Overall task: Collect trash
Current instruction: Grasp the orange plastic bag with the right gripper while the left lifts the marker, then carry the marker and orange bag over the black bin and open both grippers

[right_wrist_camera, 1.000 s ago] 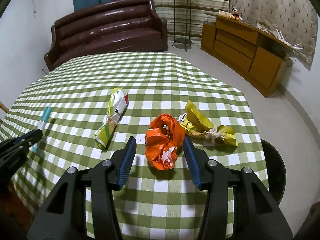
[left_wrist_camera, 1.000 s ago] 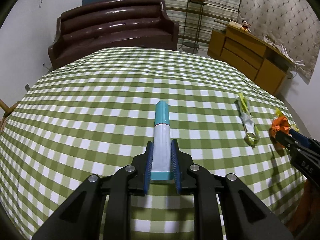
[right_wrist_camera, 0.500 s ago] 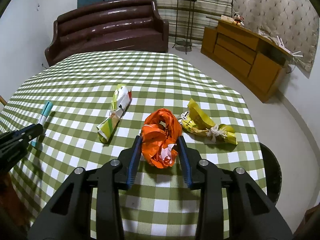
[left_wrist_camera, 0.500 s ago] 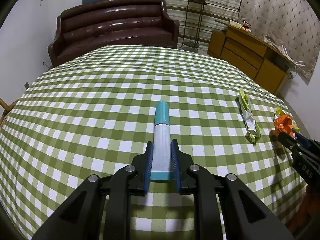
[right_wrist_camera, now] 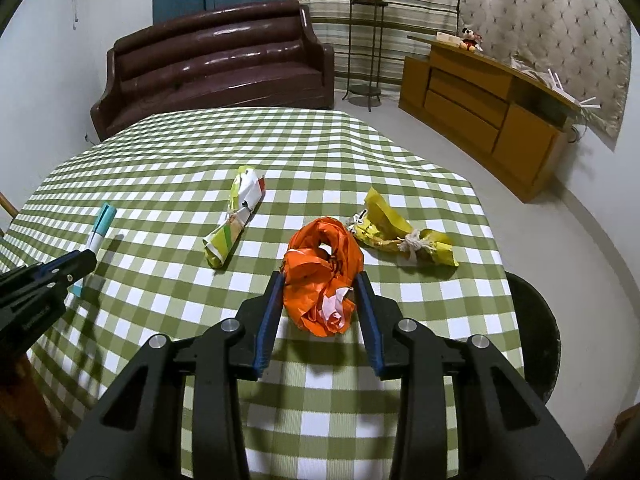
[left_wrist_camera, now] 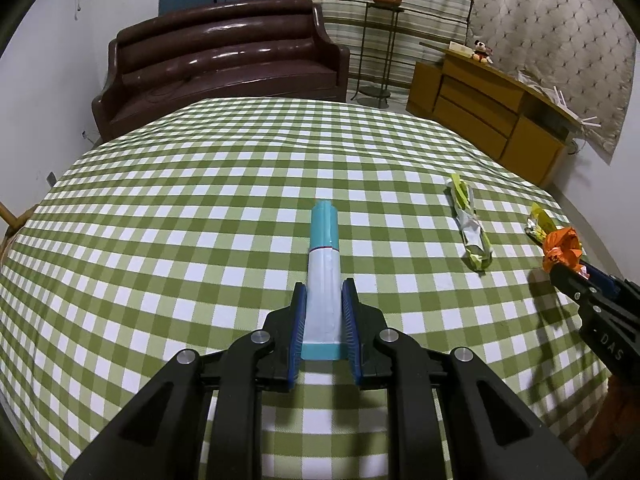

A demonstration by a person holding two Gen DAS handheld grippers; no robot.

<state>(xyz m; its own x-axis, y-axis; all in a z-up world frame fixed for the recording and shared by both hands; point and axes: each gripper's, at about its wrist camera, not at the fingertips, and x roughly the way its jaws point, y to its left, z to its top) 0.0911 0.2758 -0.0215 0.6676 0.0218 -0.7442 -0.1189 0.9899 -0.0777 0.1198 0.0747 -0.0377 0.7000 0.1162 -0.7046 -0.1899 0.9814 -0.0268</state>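
Note:
My left gripper (left_wrist_camera: pixel 323 300) is shut on a white and teal tube (left_wrist_camera: pixel 322 280) and holds it above the green checked table (left_wrist_camera: pixel 200 200). My right gripper (right_wrist_camera: pixel 320 284) is shut on a crumpled orange wrapper (right_wrist_camera: pixel 324 272) and holds it just above the table. The tube (right_wrist_camera: pixel 98 232) and left gripper (right_wrist_camera: pixel 60 268) show at the left of the right wrist view. The orange wrapper (left_wrist_camera: pixel 562 250) and right gripper (left_wrist_camera: pixel 576 280) show at the right of the left wrist view. A green and white rolled wrapper (right_wrist_camera: pixel 234 216) and a knotted yellow wrapper (right_wrist_camera: pixel 400 234) lie on the table.
A black bin (right_wrist_camera: pixel 536 336) stands beside the table's right edge. A brown sofa (right_wrist_camera: pixel 216 68) stands behind the table, a wooden cabinet (right_wrist_camera: pixel 480 120) at the right, a plant stand (right_wrist_camera: pixel 366 40) between them. The rolled wrapper also shows in the left wrist view (left_wrist_camera: pixel 470 228).
My right gripper closed on the orange wrapper and lifted it off the table. My left gripper rose a little with the tube in it.

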